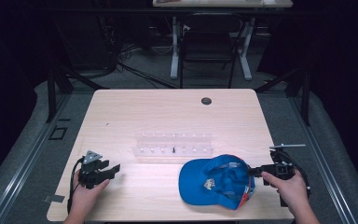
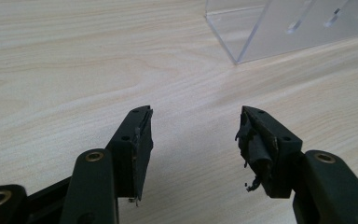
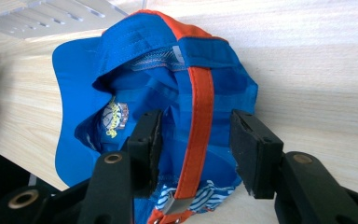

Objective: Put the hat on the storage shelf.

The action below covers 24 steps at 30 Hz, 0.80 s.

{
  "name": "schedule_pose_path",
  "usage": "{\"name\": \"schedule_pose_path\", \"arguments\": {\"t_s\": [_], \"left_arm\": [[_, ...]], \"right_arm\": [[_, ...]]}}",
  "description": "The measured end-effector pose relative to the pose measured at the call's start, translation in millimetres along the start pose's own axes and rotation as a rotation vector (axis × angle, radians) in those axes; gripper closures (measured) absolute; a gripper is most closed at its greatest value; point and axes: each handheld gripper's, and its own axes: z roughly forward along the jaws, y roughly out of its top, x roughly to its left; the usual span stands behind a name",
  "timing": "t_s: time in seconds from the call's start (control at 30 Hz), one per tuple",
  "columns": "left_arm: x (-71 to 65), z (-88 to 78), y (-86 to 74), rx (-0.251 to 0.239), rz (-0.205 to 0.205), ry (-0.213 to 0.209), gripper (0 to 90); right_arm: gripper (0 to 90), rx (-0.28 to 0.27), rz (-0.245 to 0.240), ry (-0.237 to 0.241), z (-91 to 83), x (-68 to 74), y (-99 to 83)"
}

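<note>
A blue cap (image 1: pixel 205 179) with orange trim lies upside down on the front right of the wooden table (image 1: pixel 168 112). My right gripper (image 1: pixel 252 171) is at the cap's back edge. In the right gripper view the right gripper (image 3: pixel 196 116) is open, its jaws standing on either side of the cap's (image 3: pixel 135 46) orange back strap (image 3: pixel 200 88) without pressing it. My left gripper (image 1: pixel 114 169) rests at the front left of the table. It (image 2: pixel 196 116) is open over bare wood with nothing between its fingers.
A clear acrylic rack (image 1: pixel 172 144) with slots stands across the table's middle, with a small dark piece (image 1: pixel 173 150) in it; its corner (image 2: pixel 242 37) lies ahead of the left gripper. A round hole (image 1: pixel 206 101) sits near the table's far edge. A chair and desk legs stand beyond.
</note>
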Motion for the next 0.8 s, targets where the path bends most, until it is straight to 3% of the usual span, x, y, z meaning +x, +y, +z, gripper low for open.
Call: {"name": "schedule_pose_path", "arguments": {"t_s": [0.03,0.07,0.13,0.2,0.43,0.53,0.67,0.8], "left_arm": [[0.0,0.0,0.0,0.000,0.000,0.000,44.5],[0.1,0.1,-0.1,0.003,-0.002,0.000,44.5],[0.1,0.4,-0.2,0.002,-0.002,0.001,44.5],[-0.1,0.7,-0.3,0.002,-0.001,0.002,44.5],[-1.2,1.4,-0.5,0.007,0.006,0.002,44.5],[-0.7,1.1,-0.5,0.008,0.003,-0.001,44.5],[-1.2,1.5,-0.5,0.004,0.003,0.002,44.5],[-1.3,1.6,-0.7,0.005,0.005,0.001,44.4]], "right_arm": [[54.7,0.000,0.000,0.000,0.0,0.0,0.0],[55.1,-0.009,0.023,0.045,6.1,-0.6,-0.6],[55.2,0.016,0.011,0.016,7.3,-0.4,0.0],[55.3,0.020,0.016,0.045,11.8,-1.0,-0.5],[57.6,0.037,0.029,0.054,17.4,-3.9,-1.6],[61.5,0.047,0.038,0.076,19.3,-4.8,-2.0],[65.8,0.060,0.037,0.069,20.6,-4.8,-2.3],[68.7,0.051,0.047,0.104,17.9,-2.3,-1.6]]}}
